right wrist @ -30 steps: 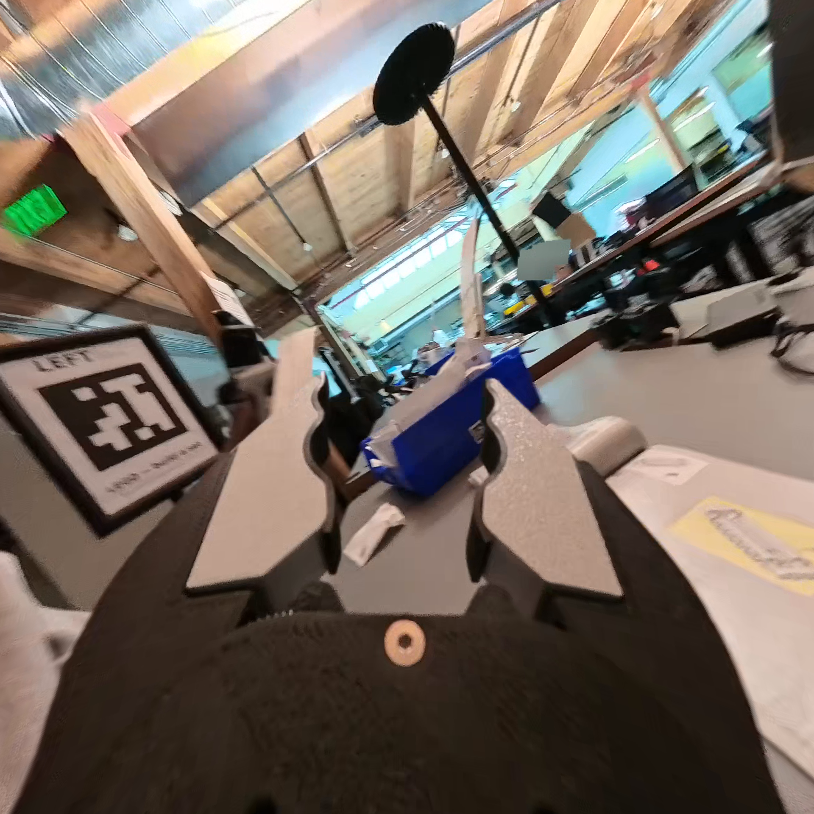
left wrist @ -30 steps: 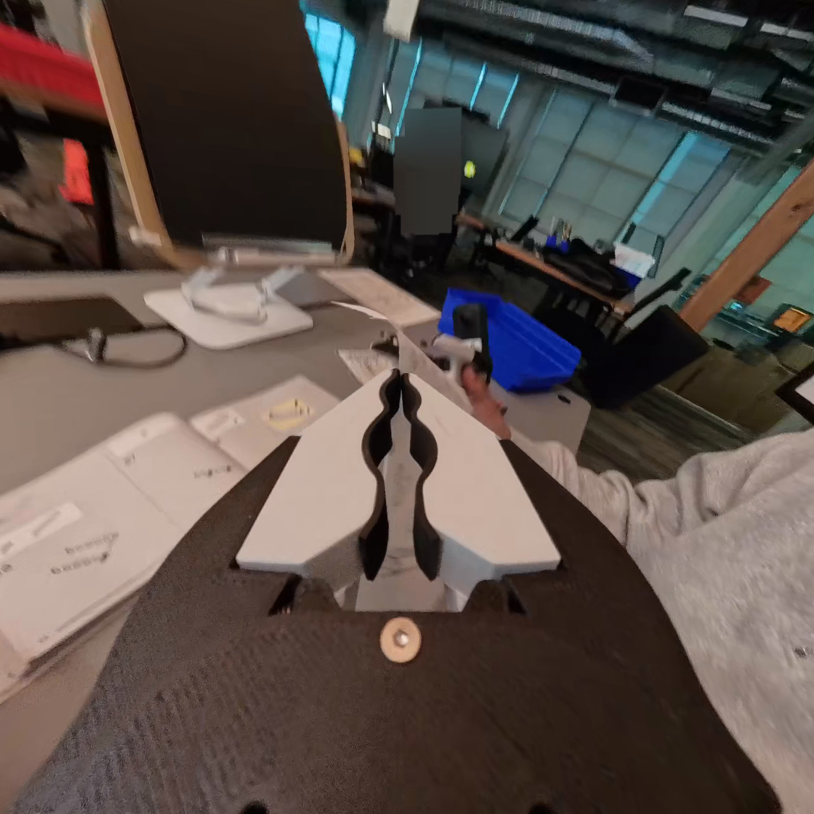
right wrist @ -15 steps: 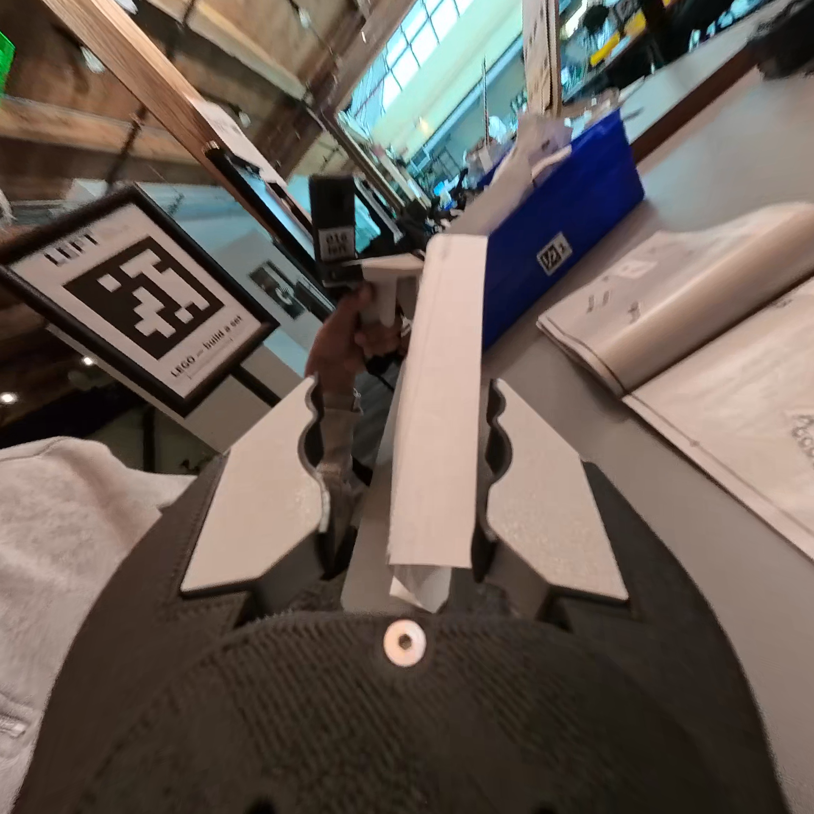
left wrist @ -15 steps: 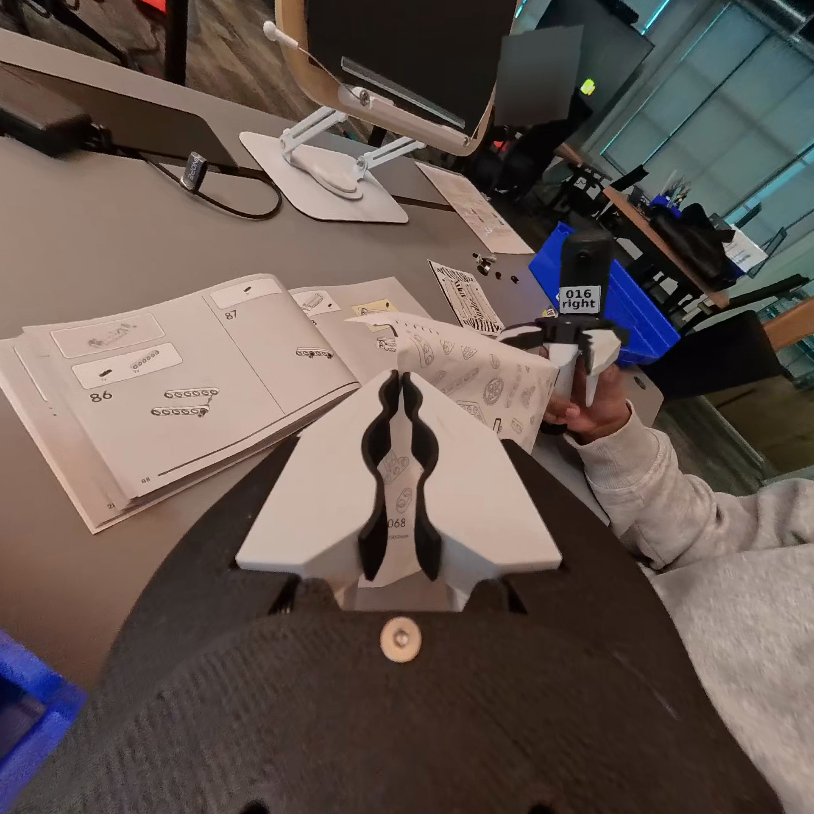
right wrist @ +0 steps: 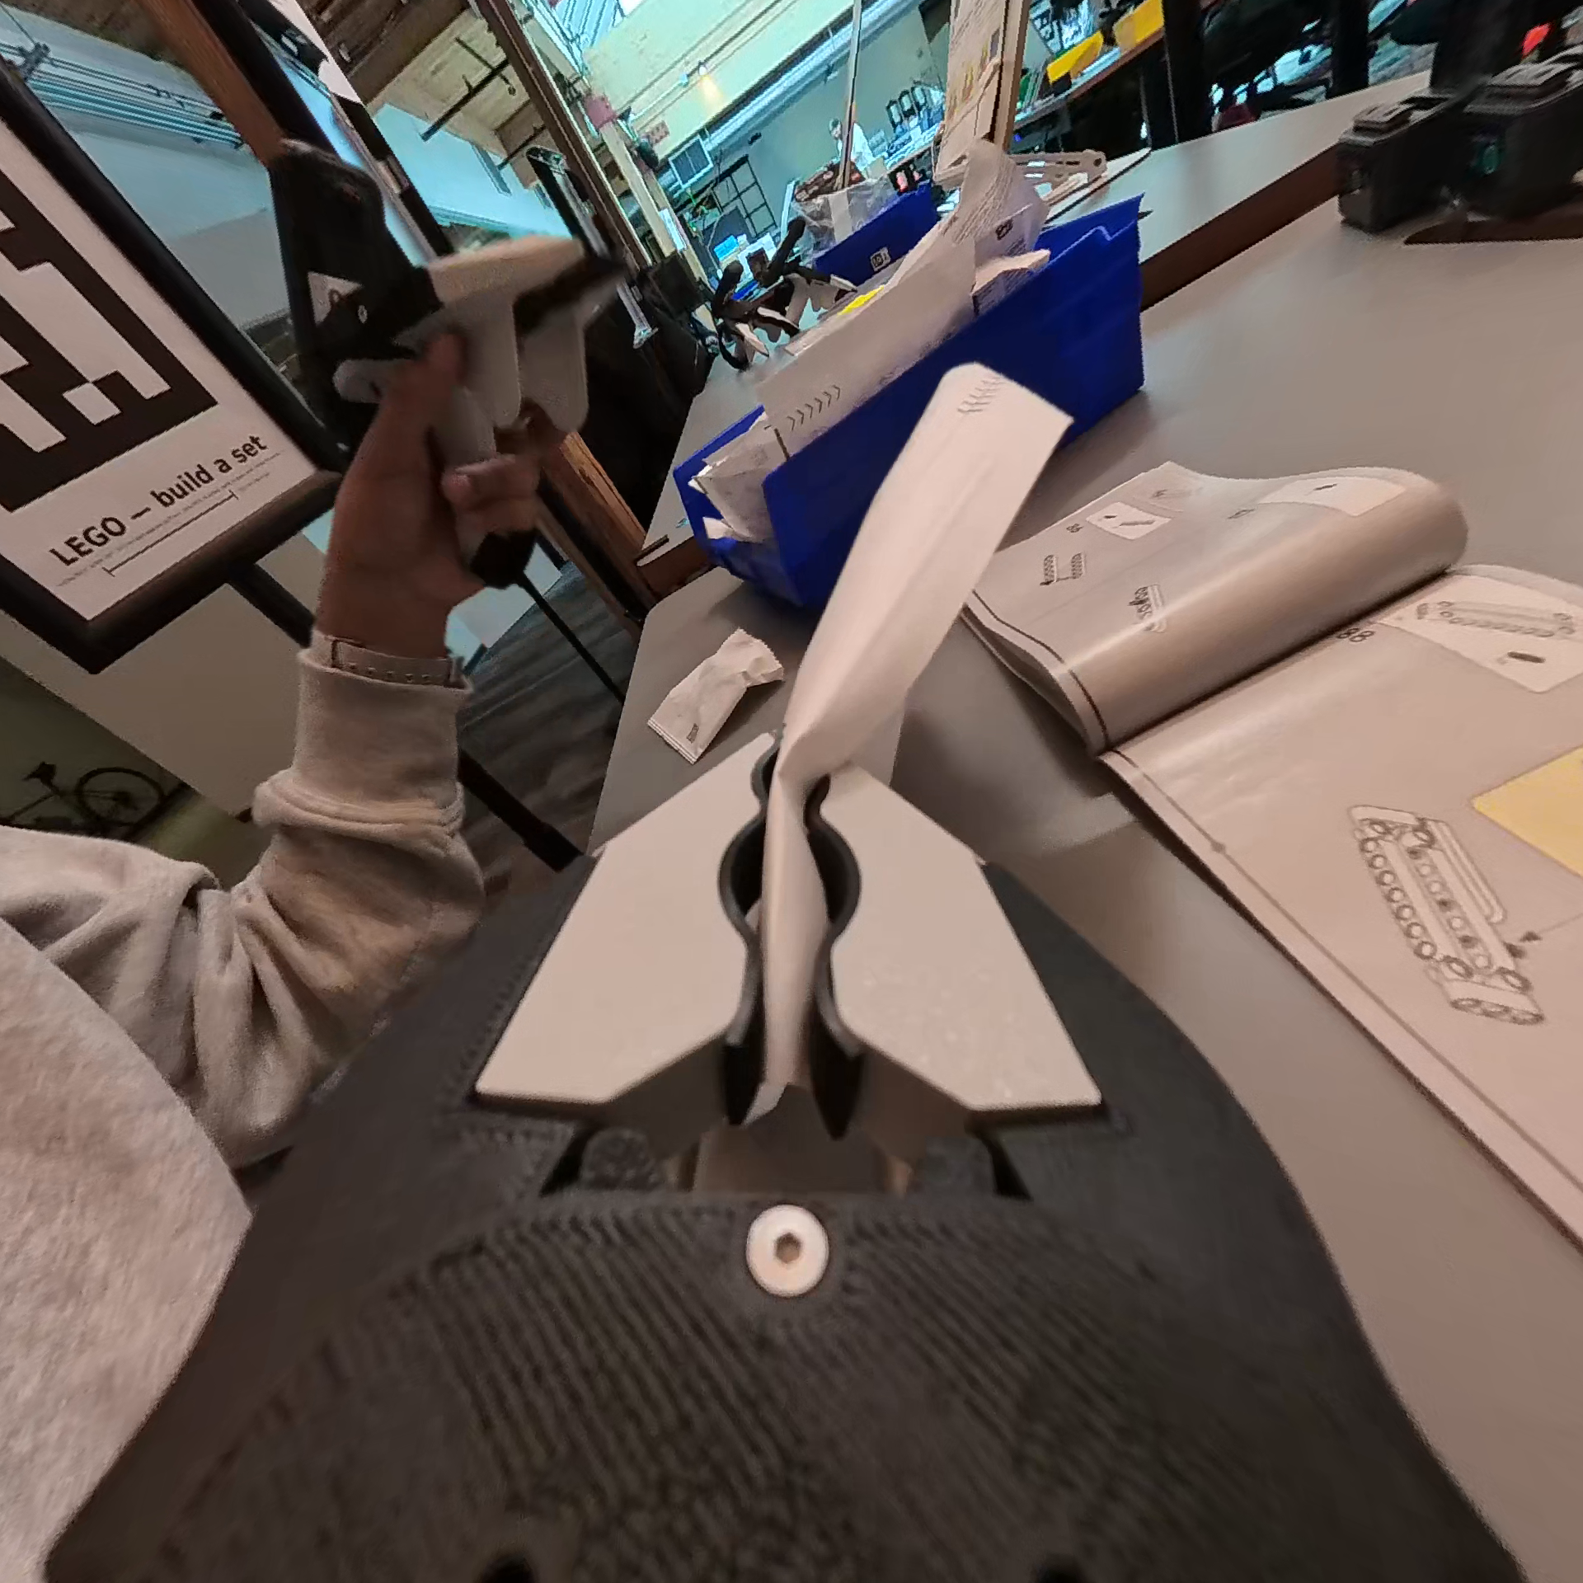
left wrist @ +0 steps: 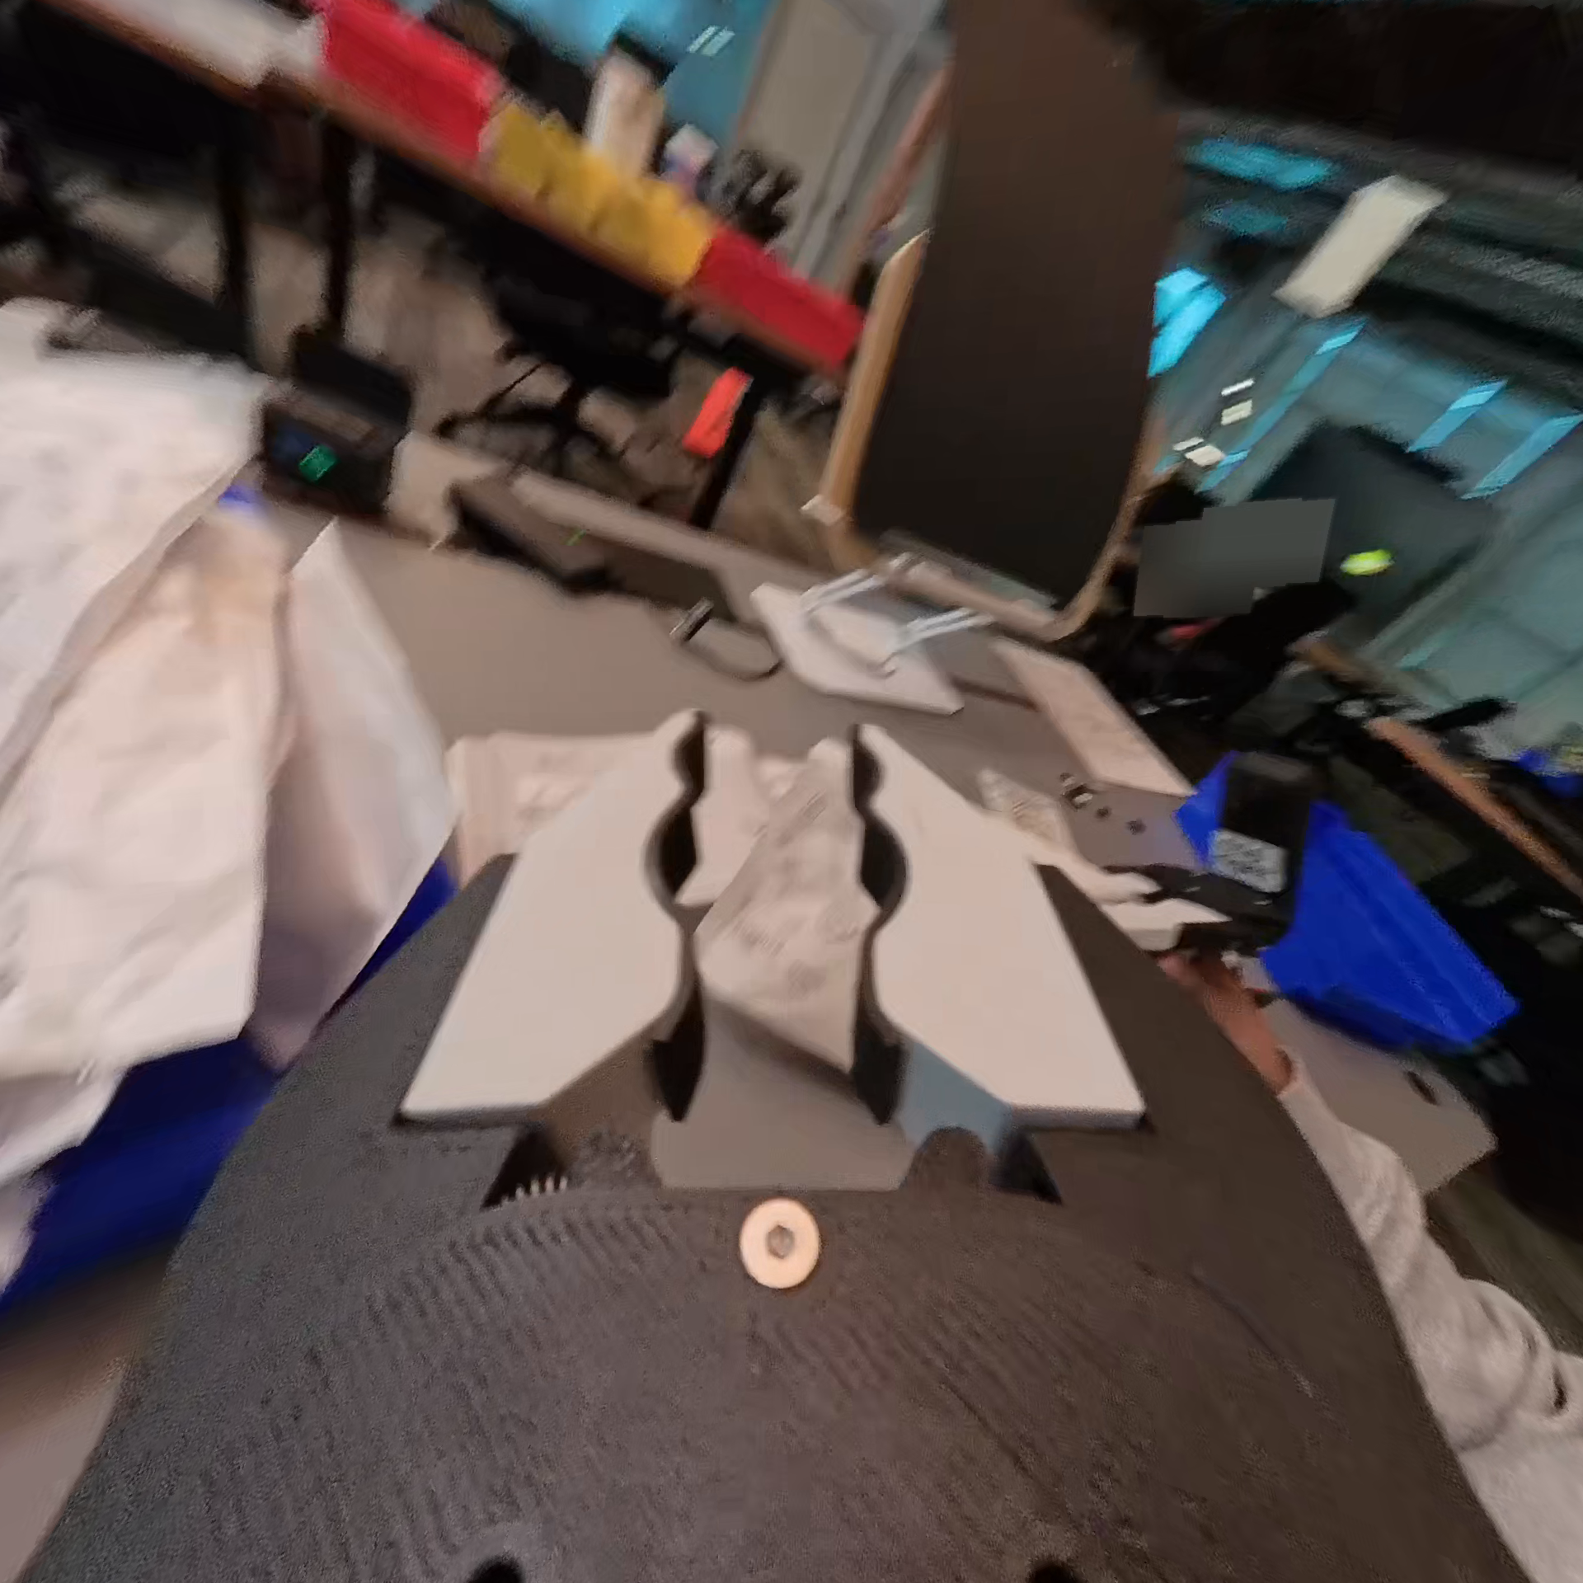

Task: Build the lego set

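My right gripper (right wrist: 792,771) is shut on the lower end of a white paper bag (right wrist: 916,582), which stands up and leans toward the table. My left gripper (left wrist: 779,737) is open and empty. The bag (left wrist: 784,925) shows blurred in the gap behind its fingers. In the right wrist view the left gripper (right wrist: 557,274) is held up at the left, apart from the bag. The right gripper (left wrist: 1139,891) shows at the right of the left wrist view. An open instruction booklet (right wrist: 1268,617) lies on the grey table (right wrist: 1285,343).
A blue bin (right wrist: 985,411) stuffed with paper bags stands behind the booklet, and shows in the left wrist view (left wrist: 128,1139) with white bags (left wrist: 128,728). A second blue bin (left wrist: 1379,968) is at the right. A torn paper scrap (right wrist: 719,694) lies near the table edge. A tablet stand (left wrist: 857,668) stands at the back. One gripper's finger ends stand about 25 cm off the other's.
The left gripper has opened, let go of the paper bag and swung away. The right gripper has closed on the bag and now holds it alone.
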